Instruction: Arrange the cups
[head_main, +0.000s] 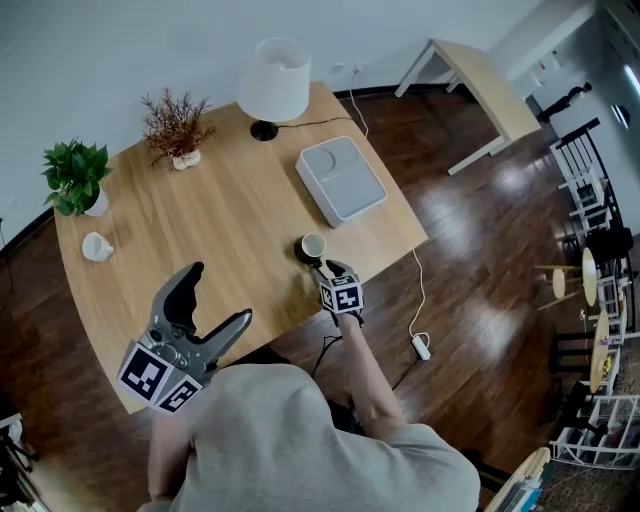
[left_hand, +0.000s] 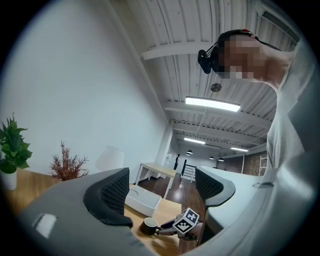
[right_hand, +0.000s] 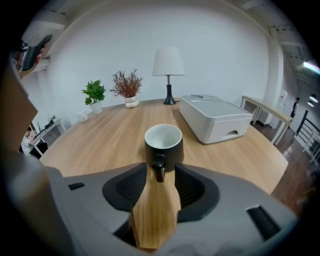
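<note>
Closest to me, my left gripper (head_main: 220, 293) hangs in the air over the near edge of the table (head_main: 230, 240), at about 7 o'clock from the black cup (head_main: 313, 247). Its jaws are spread wide with nothing between them. Its own camera only looks through the gap, down at the black cup and across the room.

My right gripper (head_main: 322, 265) is down at table level, at 5 o'clock from the cup. In the right gripper view the jaws stand a little apart, one on each side of the cup's handle. I see bare wood on both sides of the handle, so they are not pressing on it. The cup stands upright on the table, white inside, with its handle turned towards me. It sits near the table's right-hand edge.

Past the cup, at 1 o'clock, a white box (head_main: 340, 180) lies flat on the table, close by but apart from it. Well off at 9 o'clock a small white cup (head_main: 97, 246) sits near the left edge, and I cannot tell whether it is upright. At 10 o'clock is a green potted plant (head_main: 75, 175), and further round a dried red sprig in a white vase (head_main: 175, 125). A white-shaded lamp (head_main: 273, 85) stands at 11 o'clock on the far edge.
</note>
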